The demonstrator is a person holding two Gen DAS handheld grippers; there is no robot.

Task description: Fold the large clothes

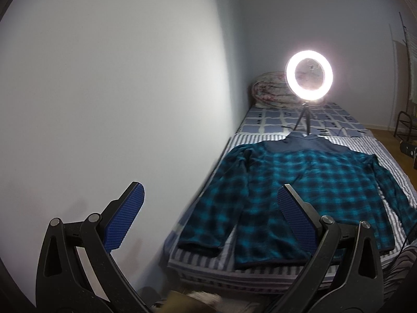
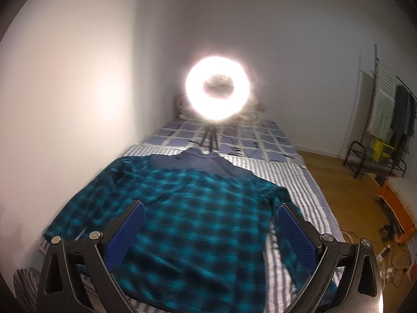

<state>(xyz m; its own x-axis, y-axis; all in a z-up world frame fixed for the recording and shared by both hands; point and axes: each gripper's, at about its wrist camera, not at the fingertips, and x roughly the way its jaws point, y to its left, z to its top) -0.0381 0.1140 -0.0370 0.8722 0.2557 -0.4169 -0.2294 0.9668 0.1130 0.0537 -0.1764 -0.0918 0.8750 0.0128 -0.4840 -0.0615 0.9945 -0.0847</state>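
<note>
A teal and black plaid shirt point(image 1: 299, 182) with a dark blue yoke lies spread flat on the striped bed sheet point(image 1: 391, 156), collar toward the far end, sleeves out to both sides. It also shows in the right wrist view point(image 2: 195, 208). My left gripper point(image 1: 211, 211) is open and empty, held above the near left corner of the bed, short of the shirt's left sleeve cuff. My right gripper point(image 2: 211, 229) is open and empty, held above the shirt's lower half.
A lit ring light point(image 1: 308, 77) on a small tripod stands on the bed just beyond the collar, with a rolled quilt point(image 1: 268, 88) behind it. A white wall point(image 1: 117, 91) runs along the bed's left side. A drying rack point(image 2: 391, 109), shelf and cables stand on the wooden floor at the right.
</note>
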